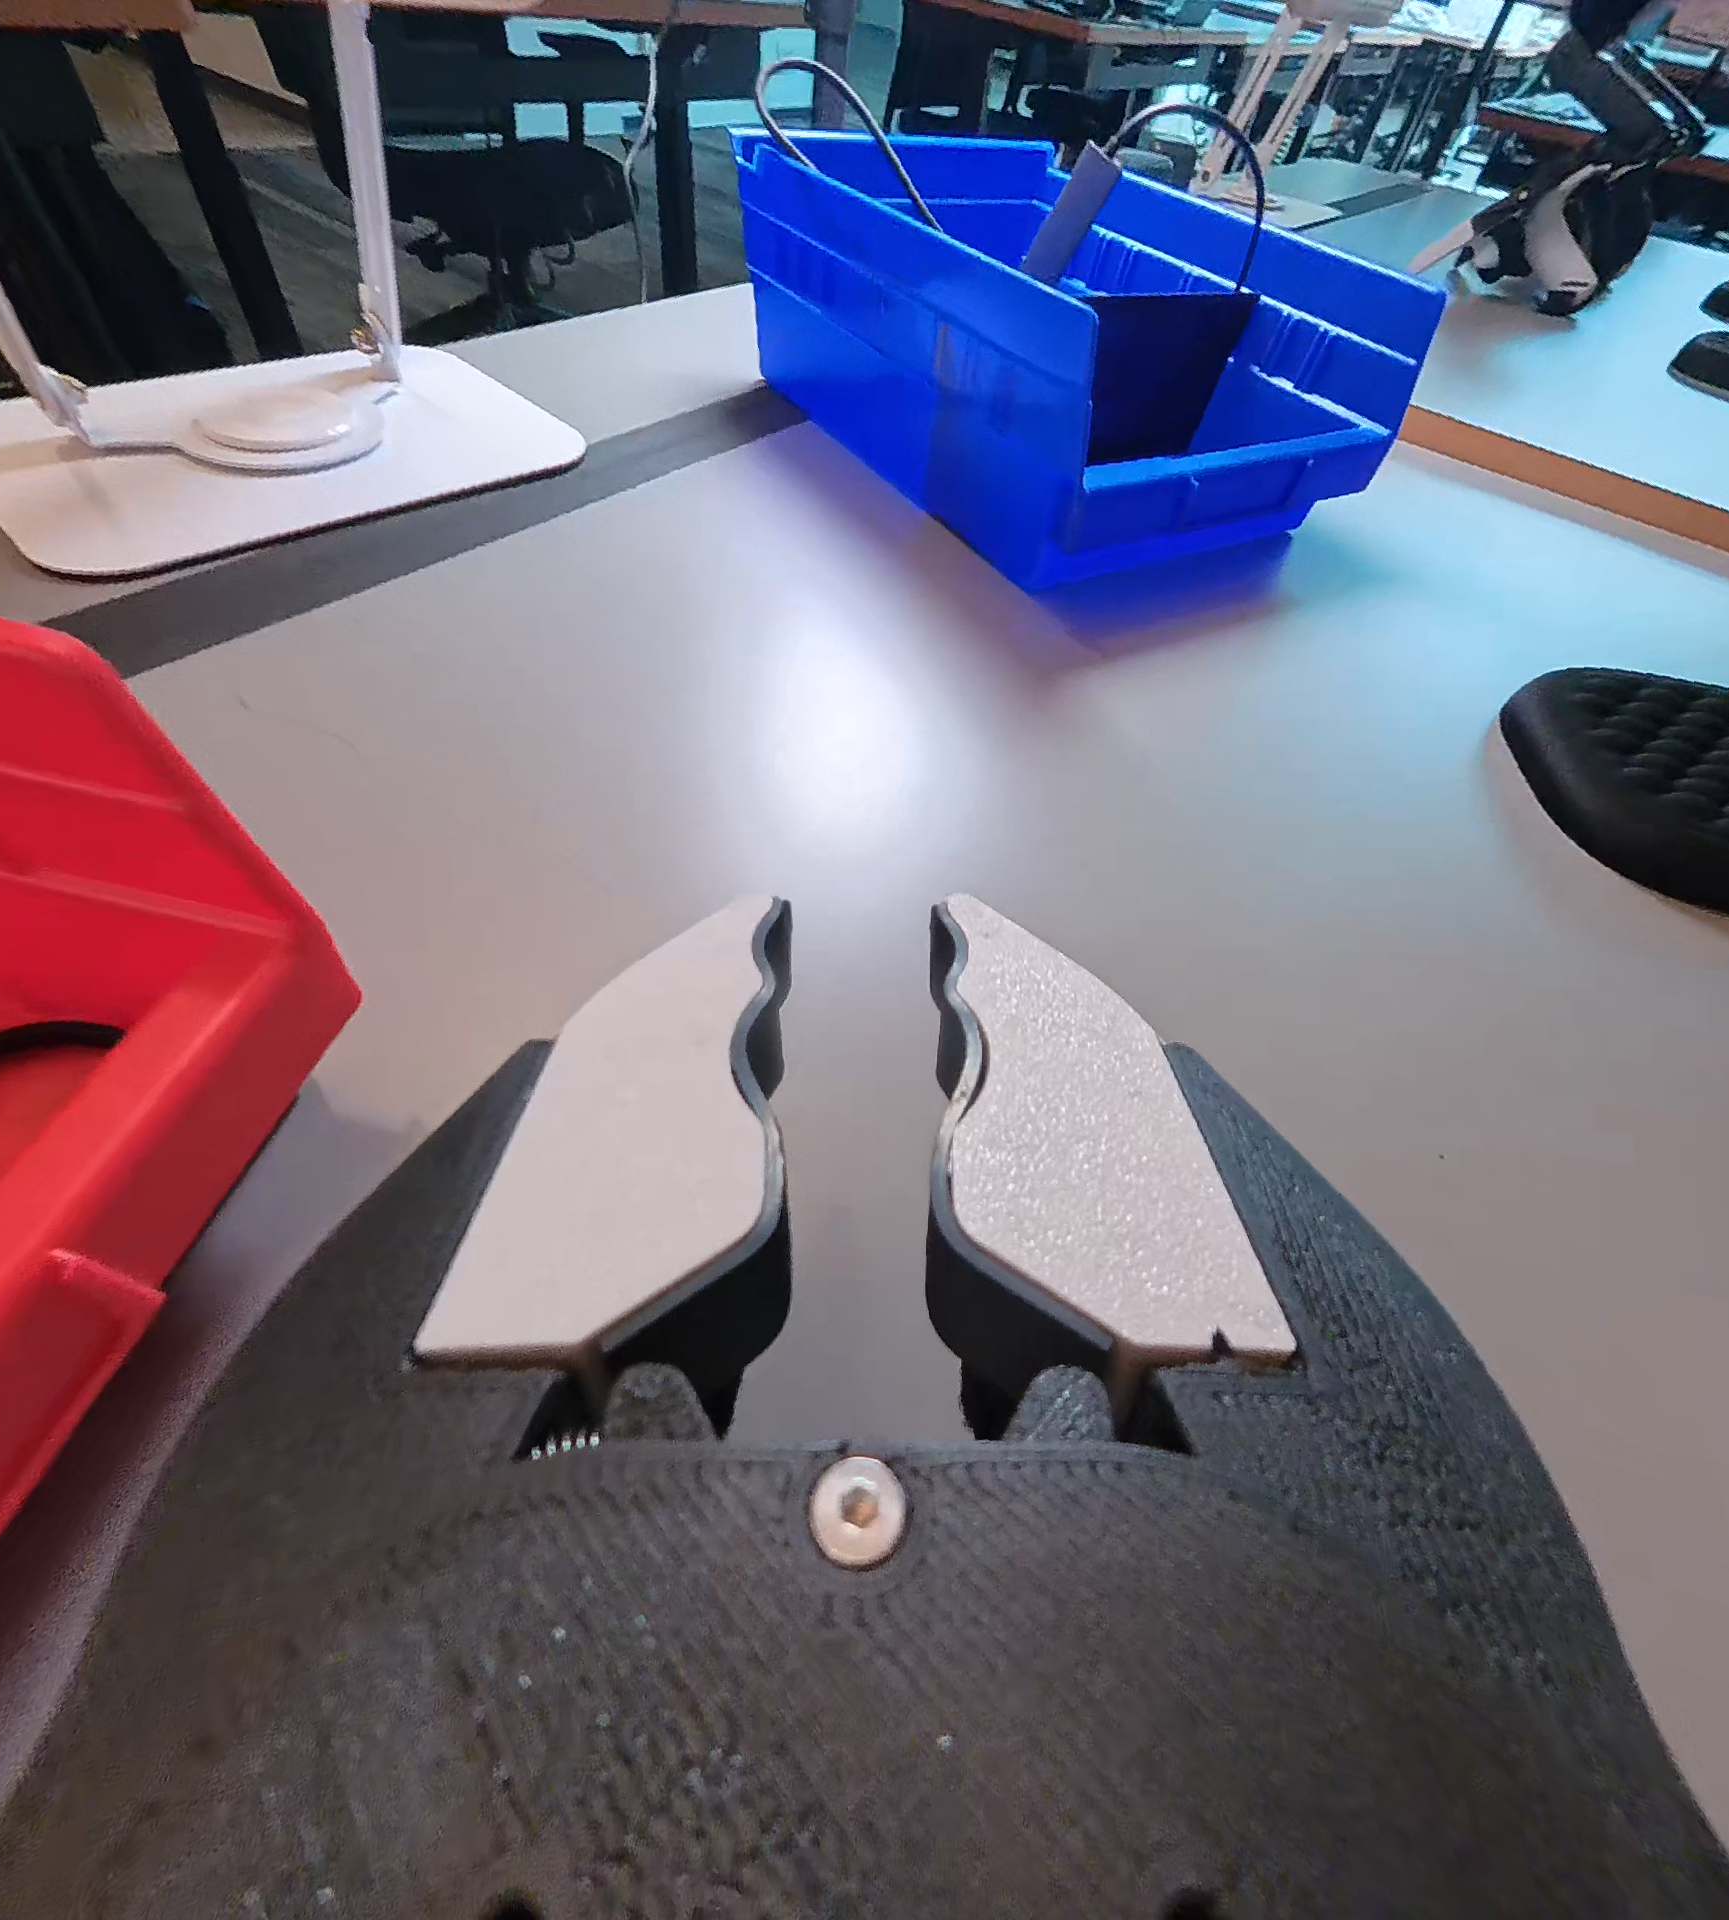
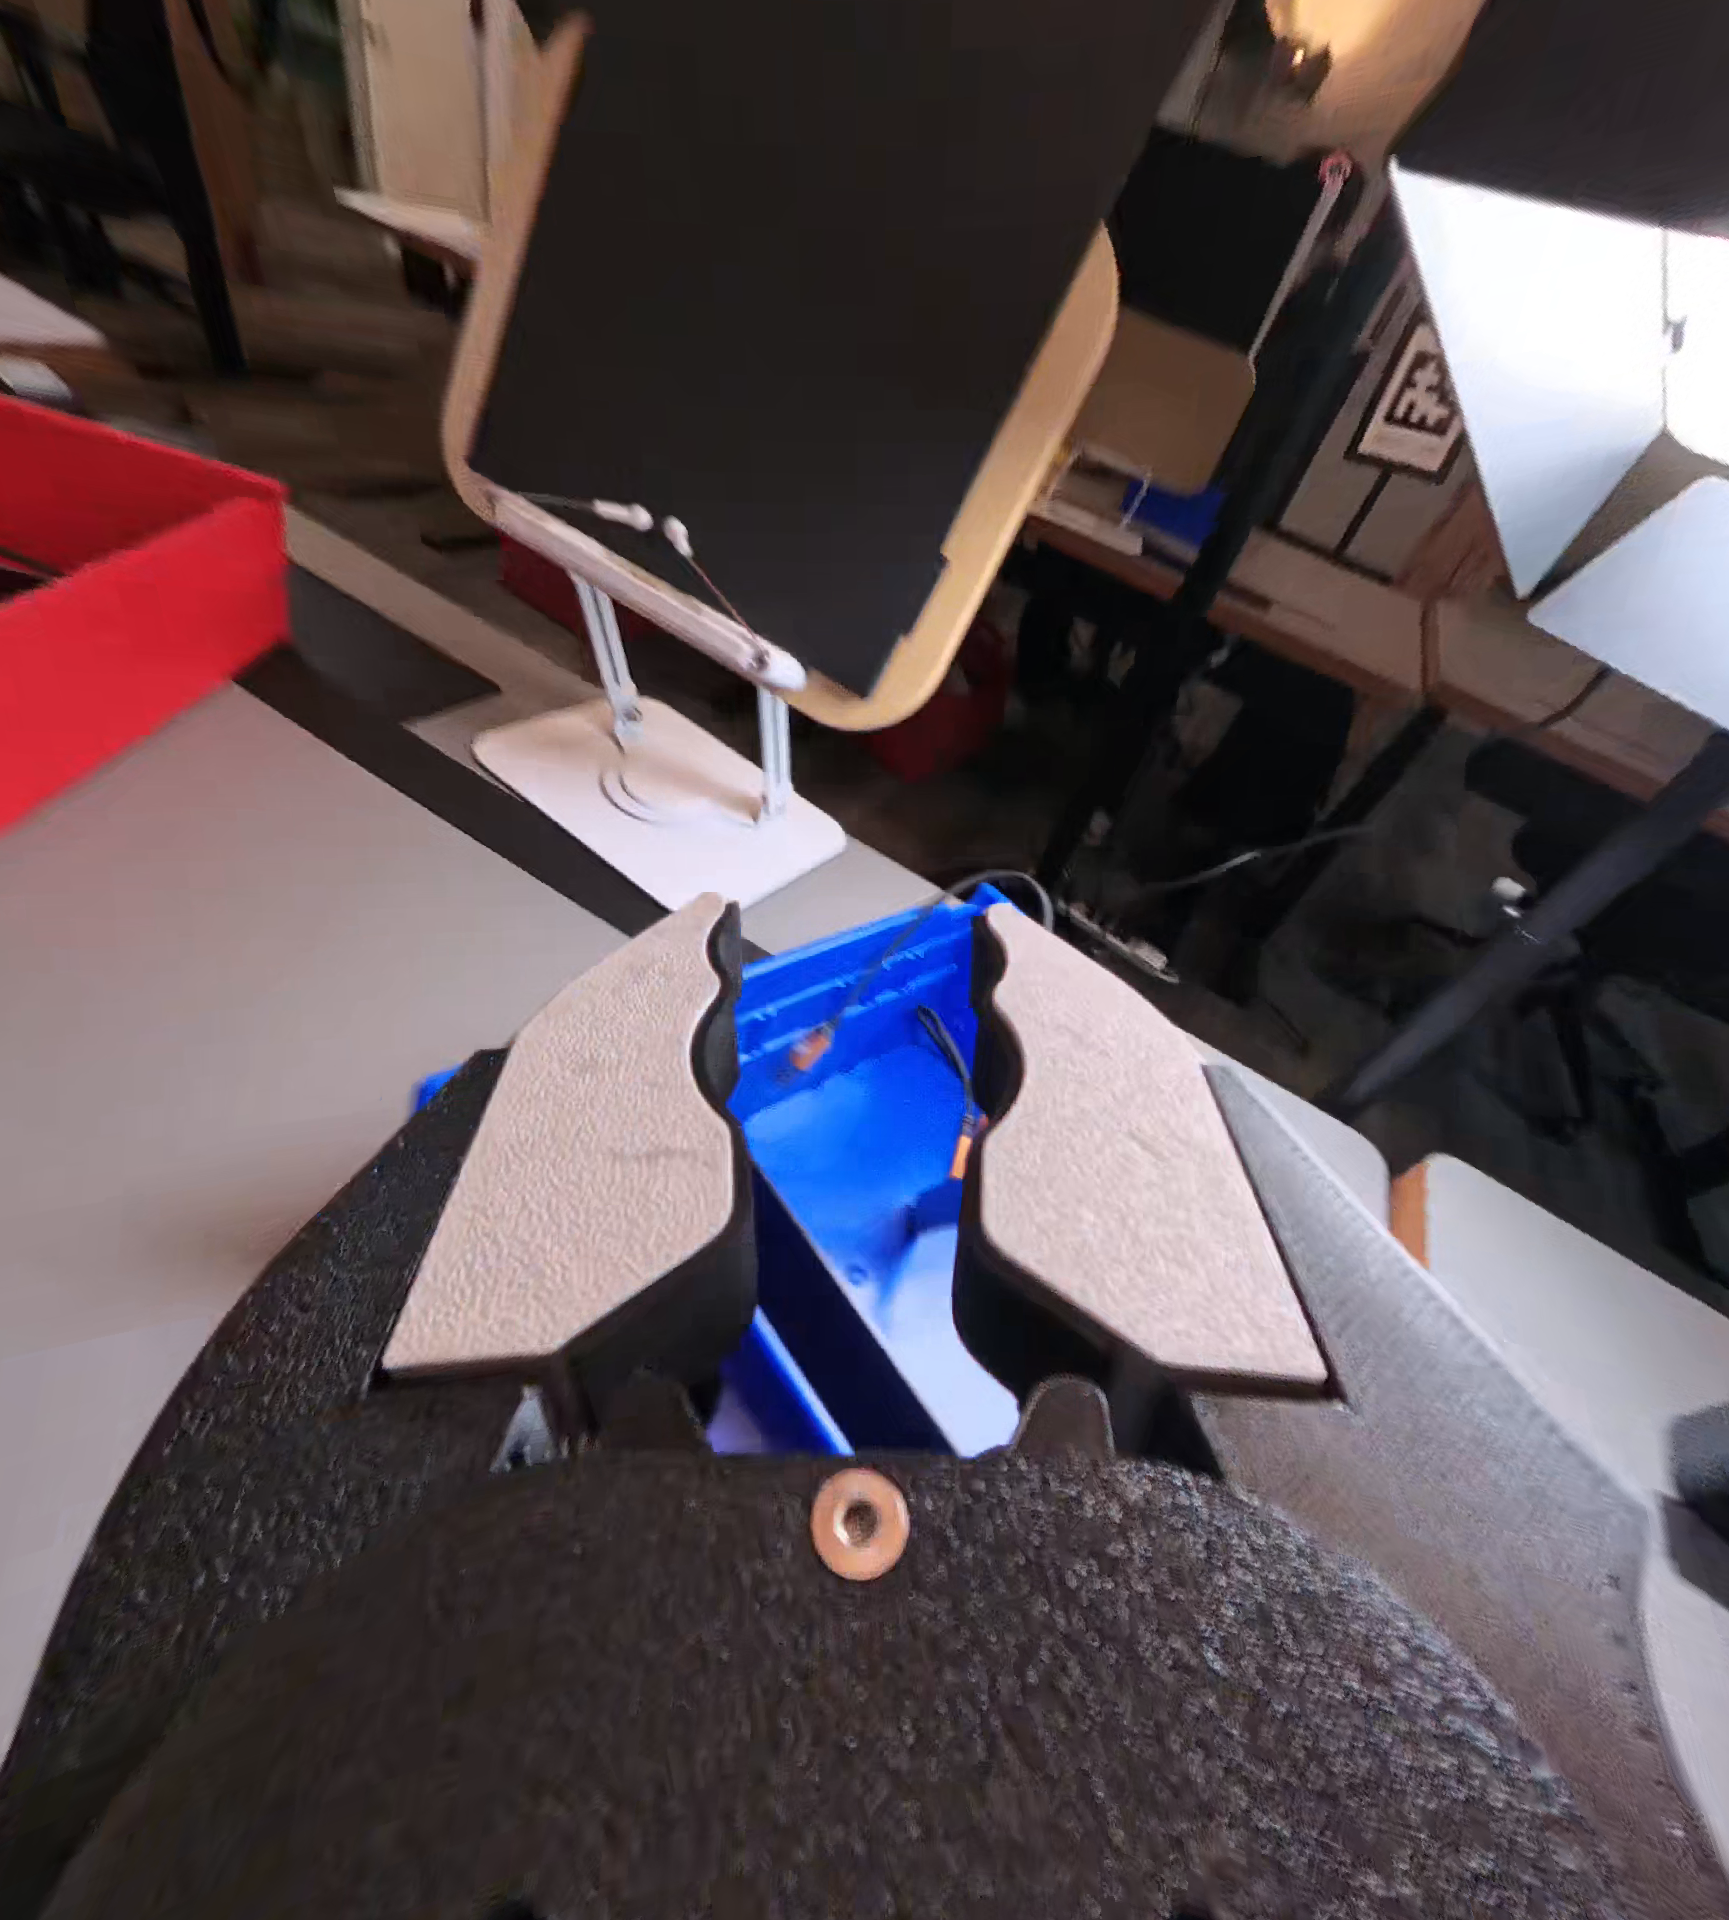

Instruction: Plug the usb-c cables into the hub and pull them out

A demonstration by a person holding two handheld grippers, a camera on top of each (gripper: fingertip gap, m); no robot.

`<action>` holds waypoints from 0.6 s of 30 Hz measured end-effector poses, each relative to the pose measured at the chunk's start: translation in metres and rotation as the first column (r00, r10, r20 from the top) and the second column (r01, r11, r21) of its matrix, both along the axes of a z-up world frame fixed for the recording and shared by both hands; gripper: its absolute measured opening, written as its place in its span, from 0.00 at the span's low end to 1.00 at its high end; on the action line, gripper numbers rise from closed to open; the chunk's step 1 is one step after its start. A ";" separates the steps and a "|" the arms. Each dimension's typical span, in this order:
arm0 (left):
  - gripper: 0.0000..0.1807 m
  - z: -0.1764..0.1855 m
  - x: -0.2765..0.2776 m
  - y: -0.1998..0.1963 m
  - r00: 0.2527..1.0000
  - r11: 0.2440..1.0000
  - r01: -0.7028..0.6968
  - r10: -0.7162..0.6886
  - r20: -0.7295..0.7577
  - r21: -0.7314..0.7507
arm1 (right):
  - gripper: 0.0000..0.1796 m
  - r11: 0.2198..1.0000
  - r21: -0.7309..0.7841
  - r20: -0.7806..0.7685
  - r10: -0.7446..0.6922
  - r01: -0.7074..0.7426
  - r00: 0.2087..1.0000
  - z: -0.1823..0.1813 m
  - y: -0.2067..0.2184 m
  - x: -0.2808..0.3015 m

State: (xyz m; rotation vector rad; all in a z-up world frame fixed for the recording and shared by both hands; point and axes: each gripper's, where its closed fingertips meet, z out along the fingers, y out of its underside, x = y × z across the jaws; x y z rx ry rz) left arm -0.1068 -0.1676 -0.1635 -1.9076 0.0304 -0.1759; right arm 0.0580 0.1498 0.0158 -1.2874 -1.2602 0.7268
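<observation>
Blue plastic bin (image 2: 870, 1164), centre frame, holds thin black cables (image 2: 953, 1049); right gripper (image 2: 855, 977) hovers above, parted and empty, apparently about to reach down and grasp one.

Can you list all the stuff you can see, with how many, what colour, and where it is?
blue bin: one, blue, far side of the table, with a dark divider inside
hub: one, grey, leaning upright in the blue bin
cables: two, dark, looping above the blue bin
red bin: one, red, left side of the table, a black cable inside
lamp: one, white, base on the table behind the red bin
pads: three, black, bumpy, right side
table: one, grey
left gripper: one, black and grey, open, above bare table
right gripper: one, black and grey, open, over the blue bin
</observation>
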 end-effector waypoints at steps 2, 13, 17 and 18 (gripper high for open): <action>0.14 0.005 -0.006 -0.001 1.000 1.000 -0.026 0.026 -0.010 0.011 | 0.23 1.000 -0.018 -0.069 0.019 -0.020 0.997 -0.008 -0.031 0.000; 0.17 0.107 -0.141 -0.036 0.925 0.947 -0.313 0.286 -0.252 -0.076 | 0.21 0.970 -0.078 -0.054 0.224 -0.228 0.973 -0.129 -0.152 -0.025; 0.21 0.094 -0.205 -0.023 0.927 0.905 -0.297 0.197 -0.318 -0.304 | 0.21 0.959 -0.080 -0.061 0.268 -0.272 0.962 -0.135 -0.163 -0.028; 0.23 0.081 -0.217 -0.019 0.932 0.885 -0.282 0.161 -0.326 -0.370 | 0.21 0.958 -0.082 -0.057 0.272 -0.276 0.961 -0.137 -0.164 -0.028</action>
